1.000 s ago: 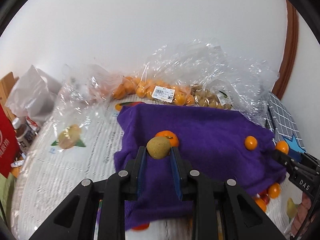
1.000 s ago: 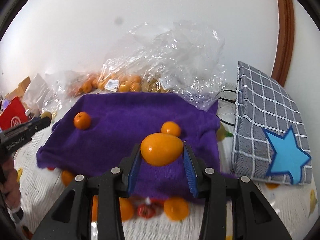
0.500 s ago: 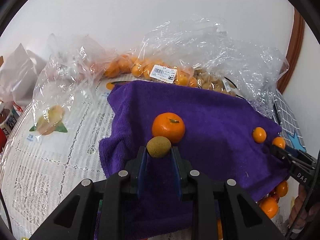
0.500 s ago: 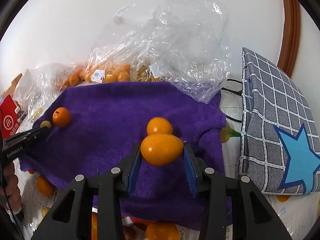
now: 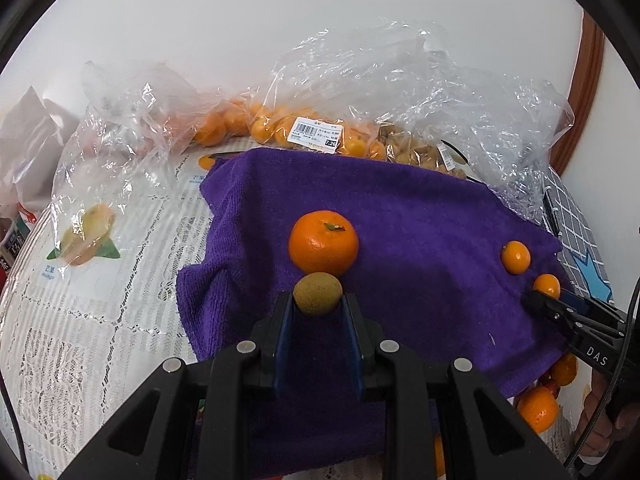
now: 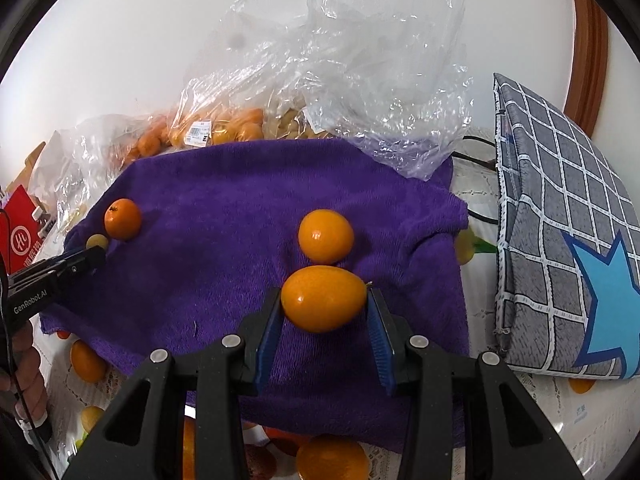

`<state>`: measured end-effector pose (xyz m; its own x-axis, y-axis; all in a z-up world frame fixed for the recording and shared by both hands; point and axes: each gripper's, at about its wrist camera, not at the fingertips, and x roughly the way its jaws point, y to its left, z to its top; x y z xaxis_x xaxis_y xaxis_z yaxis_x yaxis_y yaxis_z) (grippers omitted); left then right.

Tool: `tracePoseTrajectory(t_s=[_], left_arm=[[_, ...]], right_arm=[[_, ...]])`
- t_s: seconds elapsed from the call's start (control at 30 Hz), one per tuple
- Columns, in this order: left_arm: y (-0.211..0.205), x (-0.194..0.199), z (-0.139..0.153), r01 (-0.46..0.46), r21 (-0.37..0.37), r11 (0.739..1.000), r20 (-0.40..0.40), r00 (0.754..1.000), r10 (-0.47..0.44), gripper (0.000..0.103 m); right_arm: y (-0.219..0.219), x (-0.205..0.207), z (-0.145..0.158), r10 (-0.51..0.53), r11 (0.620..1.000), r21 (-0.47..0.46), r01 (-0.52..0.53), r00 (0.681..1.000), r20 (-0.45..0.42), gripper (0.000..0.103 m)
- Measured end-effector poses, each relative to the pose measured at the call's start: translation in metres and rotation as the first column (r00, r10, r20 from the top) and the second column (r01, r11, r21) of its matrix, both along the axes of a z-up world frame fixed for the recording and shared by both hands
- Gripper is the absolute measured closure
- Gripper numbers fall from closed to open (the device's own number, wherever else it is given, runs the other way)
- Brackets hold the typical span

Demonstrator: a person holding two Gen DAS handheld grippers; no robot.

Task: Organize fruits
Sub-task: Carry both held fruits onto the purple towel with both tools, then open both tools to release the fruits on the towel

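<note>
Your left gripper (image 5: 318,306) is clamped on a small brownish-green fruit (image 5: 317,293), held at the fingertips just above the purple towel (image 5: 420,216) near its left edge. A second ago that fruit sat well short of the tangerine (image 5: 323,241); since then you have brought it forward, and it now shows right against the tangerine's near side, though you cannot tell from this view whether the two touch. Your right gripper (image 6: 324,312) is closed on an egg-shaped orange fruit (image 6: 323,298), its blue pads pressed to both sides. It has also advanced over the towel: the loose kumquat (image 6: 326,235) that stood clearly beyond it earlier now lies just past the held fruit, near the towel's right edge. From the left view your right gripper's tips (image 5: 538,302) appear at the towel's right side, beside that same kumquat. Behind the towel's far edge lie clear plastic bags (image 6: 352,80) with oranges (image 5: 260,124) inside, unchanged. A checked grey pouch (image 6: 560,216) with a blue star stands off the towel's right edge. More oranges (image 6: 86,360) lie on the lace cloth (image 5: 80,320) under the towel's near edge.
</note>
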<state>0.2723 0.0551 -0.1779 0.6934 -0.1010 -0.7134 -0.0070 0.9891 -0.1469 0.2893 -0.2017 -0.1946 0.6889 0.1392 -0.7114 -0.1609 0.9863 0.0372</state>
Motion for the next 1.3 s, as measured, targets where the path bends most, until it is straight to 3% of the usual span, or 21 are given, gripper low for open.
tracePoseTrajectory(t_s=[0.37, 0.53, 0.77, 1.03, 1.17, 1.3], left_arm=[[-0.001, 0.000, -0.001, -0.003, 0.015, 1.000, -0.004, 1.000, 0.003, 0.079], [-0.002, 0.000, -0.001, -0.002, 0.015, 1.000, -0.004, 1.000, 0.002, 0.079], [-0.001, -0.004, 0.003, 0.006, -0.018, 1.000, 0.013, 1.000, -0.005, 0.064], [0.002, -0.017, 0.017, 0.004, -0.036, 0.999, 0.091, 0.996, -0.001, 0.056], [0.003, -0.029, 0.024, 0.002, -0.017, 1.000, 0.138, 0.990, 0.000, 0.055], [0.009, -0.041, 0.027, 0.007, -0.051, 0.999, 0.115, 0.993, -0.001, 0.055]], right_arm=[[-0.001, 0.000, 0.000, -0.006, 1.000, -0.006, 0.006, 1.000, 0.004, 0.061], [-0.002, -0.006, 0.006, -0.015, 1.000, -0.015, 0.016, 0.999, 0.033, 0.048], [-0.015, -0.029, 0.025, -0.056, 0.998, -0.026, 0.059, 0.994, 0.097, 0.047], [-0.035, -0.069, 0.026, -0.043, 0.999, 0.008, 0.042, 0.998, 0.048, 0.050], [-0.032, -0.076, 0.012, -0.017, 1.000, 0.017, 0.017, 1.000, 0.002, 0.059], [-0.032, -0.076, 0.001, -0.001, 0.998, 0.069, 0.004, 0.999, -0.036, 0.062]])
